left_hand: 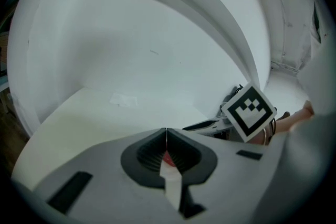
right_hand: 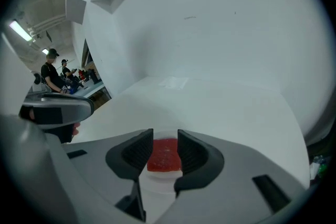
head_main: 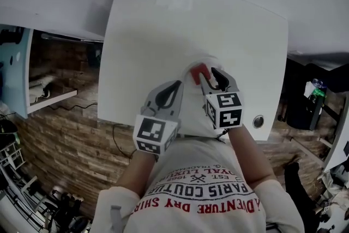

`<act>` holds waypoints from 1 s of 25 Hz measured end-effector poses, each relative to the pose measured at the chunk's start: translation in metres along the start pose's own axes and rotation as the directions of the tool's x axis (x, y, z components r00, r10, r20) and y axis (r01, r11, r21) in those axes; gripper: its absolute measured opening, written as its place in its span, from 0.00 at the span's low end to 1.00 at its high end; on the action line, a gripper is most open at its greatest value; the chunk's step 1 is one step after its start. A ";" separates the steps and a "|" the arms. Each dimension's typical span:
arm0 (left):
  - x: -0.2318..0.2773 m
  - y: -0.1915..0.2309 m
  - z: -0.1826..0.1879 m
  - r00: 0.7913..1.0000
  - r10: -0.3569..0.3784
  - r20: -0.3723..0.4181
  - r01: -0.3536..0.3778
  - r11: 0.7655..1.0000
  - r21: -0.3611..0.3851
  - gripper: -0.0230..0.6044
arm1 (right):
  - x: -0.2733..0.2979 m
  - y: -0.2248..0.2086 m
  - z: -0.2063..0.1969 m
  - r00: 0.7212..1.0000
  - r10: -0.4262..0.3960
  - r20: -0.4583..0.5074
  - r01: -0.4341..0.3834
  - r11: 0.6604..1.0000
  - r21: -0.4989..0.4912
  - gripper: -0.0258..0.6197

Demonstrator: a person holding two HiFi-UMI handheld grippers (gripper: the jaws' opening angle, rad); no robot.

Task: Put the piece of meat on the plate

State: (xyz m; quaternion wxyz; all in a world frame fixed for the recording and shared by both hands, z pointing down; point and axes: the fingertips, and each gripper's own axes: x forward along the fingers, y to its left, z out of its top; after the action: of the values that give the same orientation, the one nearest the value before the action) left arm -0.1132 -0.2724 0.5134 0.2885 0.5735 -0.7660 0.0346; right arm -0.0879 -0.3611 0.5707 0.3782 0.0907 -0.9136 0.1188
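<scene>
The red piece of meat lies flat on a small white plate near the table's front edge. In the right gripper view the meat shows through the gap between the jaws, on the plate. My right gripper hovers just over it; its jaws stand partly apart and the pads do not press on the meat. My left gripper rests to the left of the plate, and in its own view the pads of the left gripper meet with nothing held.
The white table ends close to my body, with wood-pattern floor on the left. A small round metal thing sits at the table's front right. People stand far off to the left.
</scene>
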 end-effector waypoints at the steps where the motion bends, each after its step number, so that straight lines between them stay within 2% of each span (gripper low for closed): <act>1: 0.000 -0.002 0.003 1.000 -0.004 0.006 0.004 1.000 0.005 0.05 | -0.005 -0.001 0.003 1.000 -0.006 0.014 0.006 1.000 0.005 0.25; 3: 0.001 -0.003 0.010 1.000 -0.012 0.019 0.012 1.000 0.020 0.05 | -0.012 -0.003 0.008 0.999 -0.016 0.048 0.015 1.000 0.010 0.14; 5: 0.002 -0.003 0.018 0.999 -0.019 0.033 0.018 0.999 0.033 0.05 | -0.019 -0.003 0.012 0.996 -0.025 0.083 0.025 1.000 0.004 0.08; 10: -0.001 -0.005 0.046 0.995 -0.047 0.090 0.040 0.996 0.080 0.05 | -0.046 0.003 0.036 0.977 -0.064 0.205 0.069 0.998 -0.015 0.06; 13: -0.006 -0.008 0.065 0.989 -0.070 0.128 0.054 0.991 0.124 0.05 | -0.069 0.005 0.059 0.948 -0.094 0.305 0.106 0.994 -0.024 0.06; 17: -0.016 -0.016 0.090 0.978 -0.103 0.183 0.071 0.982 0.173 0.05 | -0.107 0.007 0.088 0.894 -0.130 0.428 0.168 0.985 -0.050 0.06; 22: -0.034 -0.025 0.118 0.958 -0.125 0.260 0.062 0.969 0.240 0.05 | -0.144 0.023 0.108 0.850 -0.064 0.524 0.141 0.984 -0.108 0.06; 25: -0.045 -0.033 0.134 0.942 -0.149 0.301 0.061 0.957 0.283 0.05 | -0.159 0.030 0.113 0.826 -0.061 0.560 0.149 0.982 -0.114 0.06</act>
State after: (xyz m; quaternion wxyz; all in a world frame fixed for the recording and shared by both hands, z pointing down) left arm -0.1290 -0.2964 0.3711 0.0815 0.6455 -0.7588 0.0298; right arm -0.0604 -0.3524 0.3757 0.1091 0.1423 -0.9838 -0.0039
